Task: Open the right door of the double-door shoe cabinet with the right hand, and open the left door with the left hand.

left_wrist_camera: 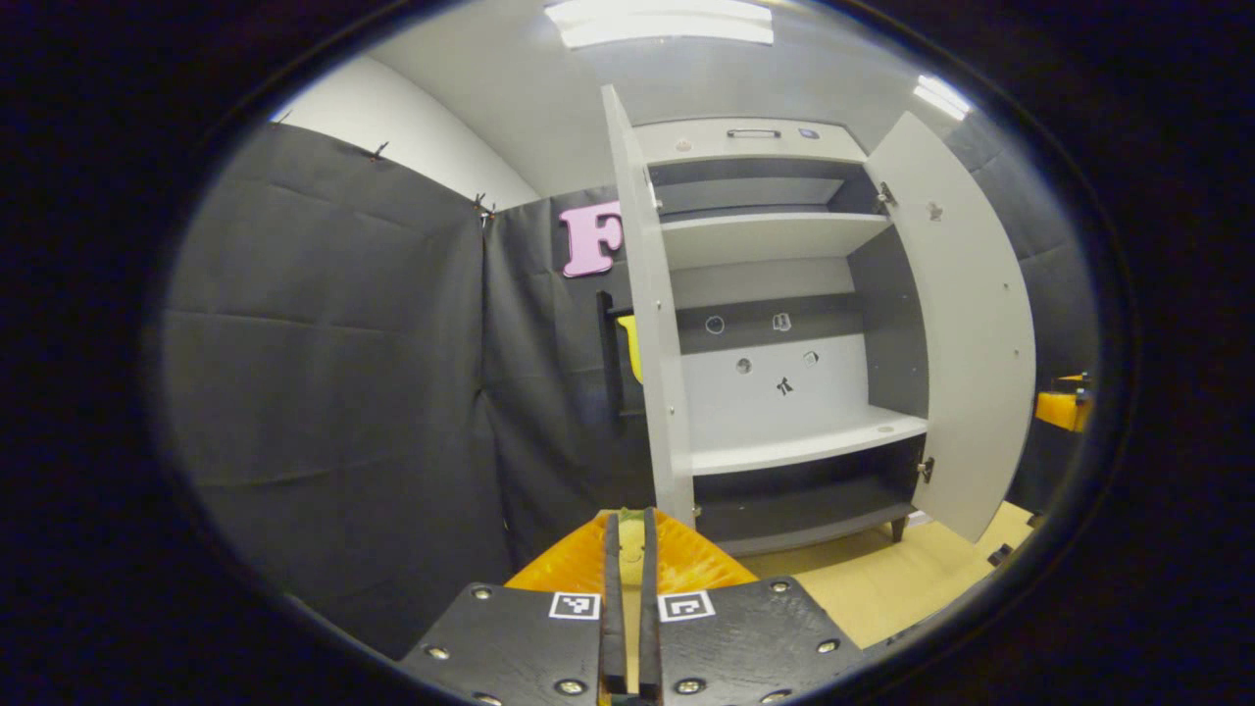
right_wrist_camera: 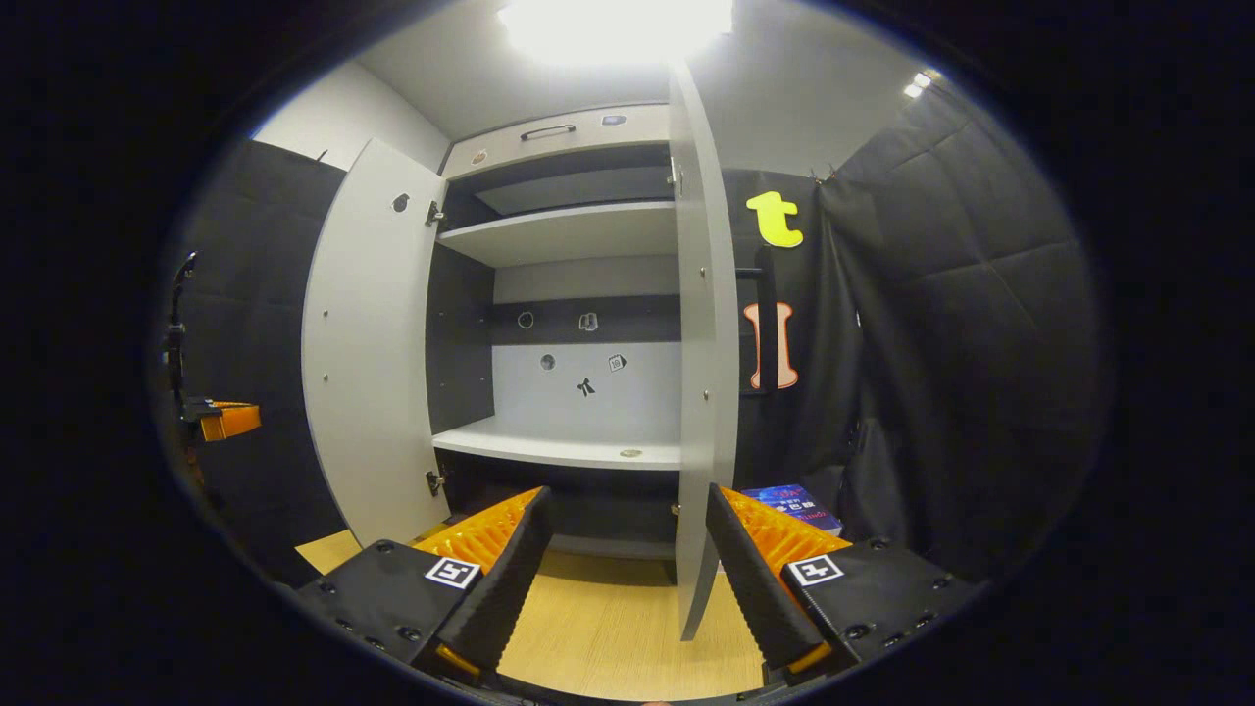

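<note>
Right gripper view: both doors stand open — right door (right_wrist_camera: pixel 701 392) at 12 o'clock between my wide jaws; left jaws closed, task looks done.

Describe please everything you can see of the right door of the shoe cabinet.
The right door is a tall, flat, pale grey panel that looks like laminated board. It stands swung wide open, nearly edge-on in the right gripper view, hinged at the cabinet's side. Small fittings dot its inner face. Its lower edge hangs above the wooden floor, between the open fingers of the right gripper, which do not press on it. In the left gripper view it shows broadside.
</note>
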Action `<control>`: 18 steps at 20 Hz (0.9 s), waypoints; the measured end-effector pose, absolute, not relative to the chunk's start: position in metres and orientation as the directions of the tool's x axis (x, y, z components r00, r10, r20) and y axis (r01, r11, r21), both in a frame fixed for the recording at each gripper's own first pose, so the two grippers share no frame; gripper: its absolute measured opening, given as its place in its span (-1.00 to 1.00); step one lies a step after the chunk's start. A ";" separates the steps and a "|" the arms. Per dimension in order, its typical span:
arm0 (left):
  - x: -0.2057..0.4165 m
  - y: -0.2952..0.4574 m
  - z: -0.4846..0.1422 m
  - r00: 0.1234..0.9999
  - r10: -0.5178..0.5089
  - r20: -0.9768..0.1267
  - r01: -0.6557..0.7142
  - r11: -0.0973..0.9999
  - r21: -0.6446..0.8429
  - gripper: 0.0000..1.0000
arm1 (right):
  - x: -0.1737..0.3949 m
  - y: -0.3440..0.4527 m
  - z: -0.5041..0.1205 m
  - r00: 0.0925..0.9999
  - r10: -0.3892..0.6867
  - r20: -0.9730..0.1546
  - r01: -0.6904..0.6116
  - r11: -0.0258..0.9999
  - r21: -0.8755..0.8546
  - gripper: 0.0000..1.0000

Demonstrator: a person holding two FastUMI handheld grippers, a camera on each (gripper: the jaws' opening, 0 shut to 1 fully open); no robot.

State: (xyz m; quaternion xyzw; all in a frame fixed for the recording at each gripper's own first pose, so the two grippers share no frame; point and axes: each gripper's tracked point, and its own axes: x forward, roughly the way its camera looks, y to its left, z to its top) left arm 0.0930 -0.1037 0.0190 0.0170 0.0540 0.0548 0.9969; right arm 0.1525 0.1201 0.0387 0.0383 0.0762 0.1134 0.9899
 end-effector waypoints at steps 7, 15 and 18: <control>0.067 -0.088 0.018 0.993 0.094 -0.074 -0.091 0.995 0.043 -0.82 | 0.123 0.122 0.051 0.980 0.164 -0.115 -0.152 0.983 0.101 0.96; 0.051 -0.073 0.009 0.990 0.123 -0.064 -0.122 0.992 0.023 0.92 | 0.101 0.105 0.060 0.991 0.092 -0.095 -0.084 0.993 0.083 0.95; 0.047 -0.065 0.013 0.987 0.150 -0.052 -0.148 0.988 0.035 0.92 | 0.097 0.102 0.062 0.992 0.082 -0.096 -0.074 0.994 0.078 0.96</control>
